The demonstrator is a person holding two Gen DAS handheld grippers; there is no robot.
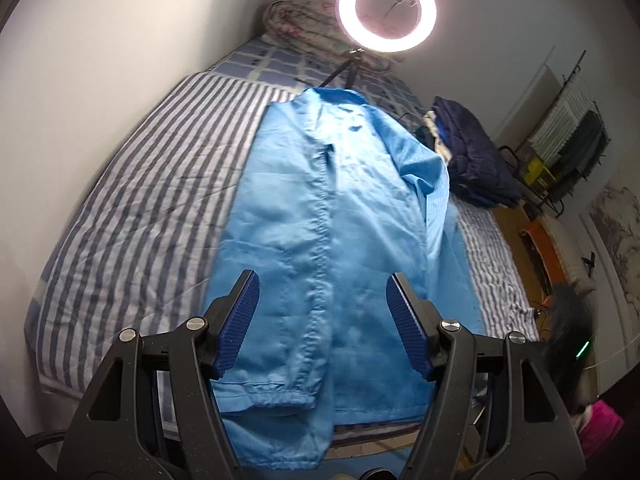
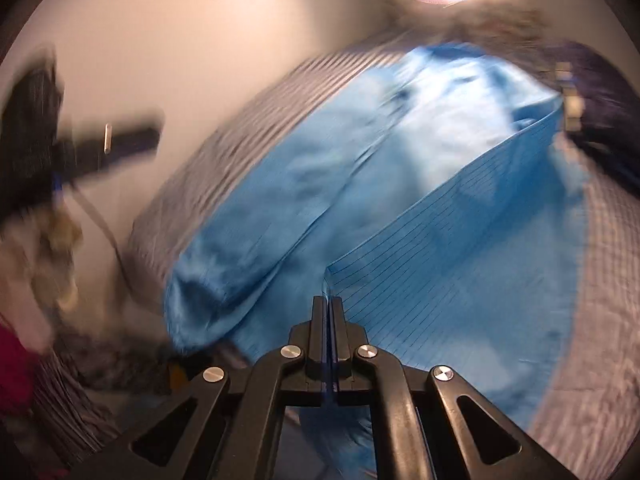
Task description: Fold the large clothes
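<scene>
Garment: a big light-blue coat (image 1: 320, 208) lies stretched out on the striped bed (image 1: 132, 200), its long axis running from the near edge of the bed away toward the ring light (image 1: 387, 10) at the far end

Sleeve: one sleeve (image 1: 276, 320) is laid lengthwise down the coat, cuff at the near end, just under the left gripper

Raised panel: the coat's right-hand side is lifted clear of the bed, its striped lining (image 2: 460, 248) showing in the right wrist view as a taut sheet that rises from the pinch point

Right gripper: the right gripper (image 2: 329, 312) is clamped tight, fingers together, with the corner of that blue panel pinched between them; the whole view is smeared, so it looks to be swinging the fabric across

Left gripper: the left gripper (image 1: 320, 324) hangs over the near end of the coat with its blue pads well apart, nothing between them, not touching the cloth

Nearer hand: the right one already has the edge; the left sits above the sleeve and the centre line, free to pin or smooth

What the move turns on: the held panel has to travel across the coat's width toward the left side, landing parallel to the long axis

Risk: my guess, slippery fabric may slide or bunch as it comes down

Bystanders: a dark blue pile of clothes (image 1: 476, 152) sits on the far right of the bed, well apart
</scene>
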